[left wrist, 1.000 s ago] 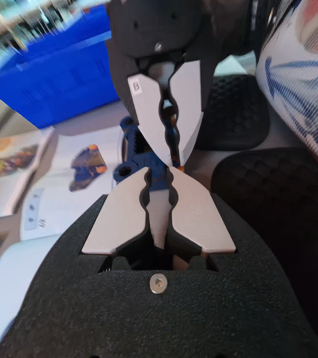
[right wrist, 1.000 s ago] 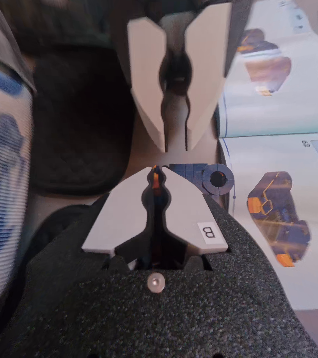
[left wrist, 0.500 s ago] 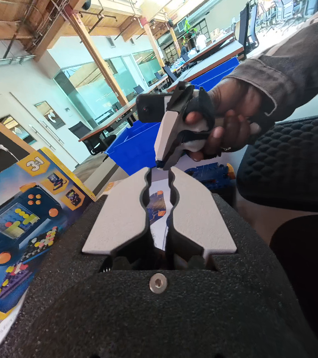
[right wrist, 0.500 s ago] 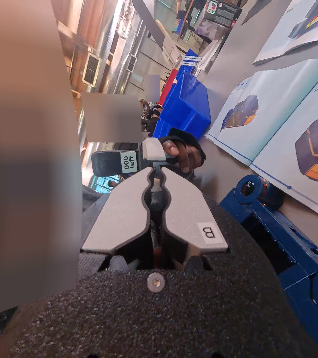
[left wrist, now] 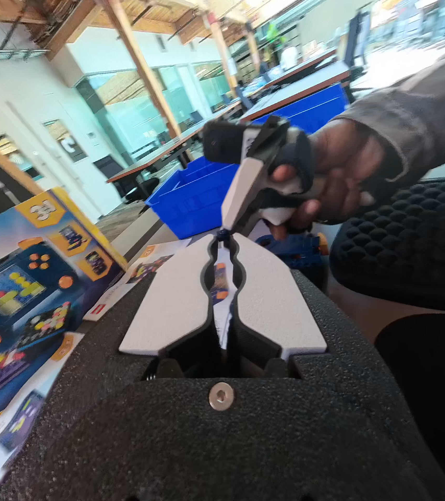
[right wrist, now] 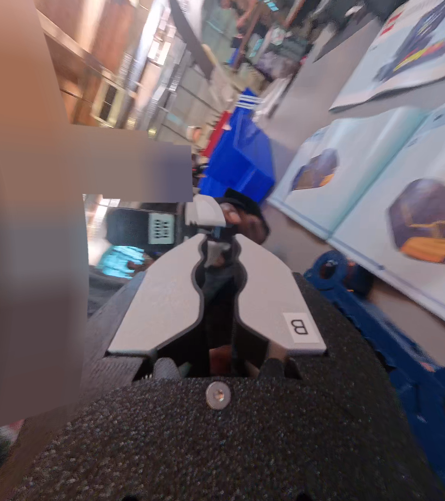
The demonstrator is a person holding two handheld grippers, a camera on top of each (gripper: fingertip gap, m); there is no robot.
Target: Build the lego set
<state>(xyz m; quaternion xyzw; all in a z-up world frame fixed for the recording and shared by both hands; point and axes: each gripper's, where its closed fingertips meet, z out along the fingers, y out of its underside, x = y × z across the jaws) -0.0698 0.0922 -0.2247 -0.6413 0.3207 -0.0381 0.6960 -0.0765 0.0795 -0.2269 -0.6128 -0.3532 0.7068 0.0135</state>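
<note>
Both tips meet on a tiny dark-blue piece [left wrist: 222,235]: my left hand-held gripper [left wrist: 223,240] nearly closed, right hand-held gripper [right wrist: 218,236] likewise. Can't tell who's gripping, so I'd hand over slowly.

Right gripper [left wrist: 228,230] tips meet left gripper [left wrist: 223,238] at a small dark-blue piece [left wrist: 222,235].

Hand-held grippers [left wrist: 223,238] [right wrist: 217,236] tip to tip, narrowly parted

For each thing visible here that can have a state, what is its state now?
Left gripper: nearly shut, a small dark blue piece at its tips.
Right gripper: tips meet the same piece; whether it grips is unclear.
Dark blue lego build: partly built, lying on the table.
Instruction booklet: open, flat.
Blue plastic bin: open-topped.
Lego box: standing upright.
</note>
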